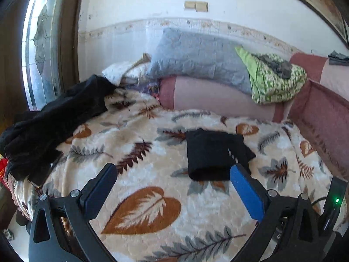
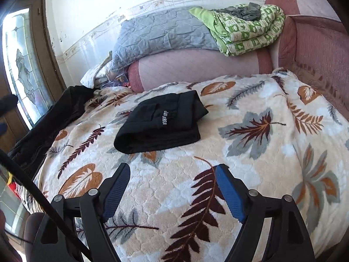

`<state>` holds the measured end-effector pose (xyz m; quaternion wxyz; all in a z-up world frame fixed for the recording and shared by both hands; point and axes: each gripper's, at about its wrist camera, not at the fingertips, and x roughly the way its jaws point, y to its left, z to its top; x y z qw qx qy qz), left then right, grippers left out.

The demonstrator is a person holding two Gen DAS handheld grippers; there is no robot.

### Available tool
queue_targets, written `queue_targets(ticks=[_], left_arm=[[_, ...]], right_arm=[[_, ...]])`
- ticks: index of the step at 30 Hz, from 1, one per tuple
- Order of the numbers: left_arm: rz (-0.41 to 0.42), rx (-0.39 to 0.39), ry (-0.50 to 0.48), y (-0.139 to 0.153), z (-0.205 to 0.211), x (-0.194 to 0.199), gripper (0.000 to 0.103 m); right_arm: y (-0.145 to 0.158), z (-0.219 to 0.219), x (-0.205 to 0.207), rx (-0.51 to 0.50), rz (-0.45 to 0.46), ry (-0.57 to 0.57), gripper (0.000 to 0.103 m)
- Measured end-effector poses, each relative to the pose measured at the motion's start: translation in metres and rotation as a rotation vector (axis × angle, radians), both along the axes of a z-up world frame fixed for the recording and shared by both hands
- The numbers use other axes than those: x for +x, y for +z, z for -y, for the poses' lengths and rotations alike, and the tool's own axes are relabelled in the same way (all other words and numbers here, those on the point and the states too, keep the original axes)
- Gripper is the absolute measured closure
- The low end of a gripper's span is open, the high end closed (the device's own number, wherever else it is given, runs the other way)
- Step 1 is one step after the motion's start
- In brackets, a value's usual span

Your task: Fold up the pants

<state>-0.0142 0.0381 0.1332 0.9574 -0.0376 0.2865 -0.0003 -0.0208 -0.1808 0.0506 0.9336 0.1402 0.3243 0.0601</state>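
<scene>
Lying beyond both empty tools (image 2: 172,170): folded pants (image 2: 160,123).

Matt black cloth pants (image 2: 160,123) lie on a fluffy, plush blanket (image 2: 250,163).

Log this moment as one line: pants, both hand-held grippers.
pants: folded, on leaf-print blanket | left hand-held gripper: open, empty | right hand-held gripper: open, empty
</scene>
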Motion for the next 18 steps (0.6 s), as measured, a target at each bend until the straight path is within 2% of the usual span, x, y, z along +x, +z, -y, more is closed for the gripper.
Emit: queue_targets(ticks=[4, 6, 10, 18], left_arm=[[-0.176, -0.048, -0.066, -0.035, 0.011, 0.013, 0.000], [-0.216, -0.036, -0.073, -0.044, 0.017, 0.013, 0.000], [-0.245, 0.009, -0.095, -0.054, 0.030, 0.012, 0.000], [-0.276, 0.011, -0.079, -0.061, 0.026, 0.020, 0.000]], right_arm=[[-0.010, 0.003, 0.004, -0.008, -0.042, -0.014, 0.018], [-0.014, 0.003, 0.007, -0.015, -0.061, -0.015, 0.018], [-0.019, 0.002, 0.009, -0.026, -0.080, -0.020, 0.018], [-0.027, 0.002, 0.014, -0.051, -0.109, -0.053, 0.017]])
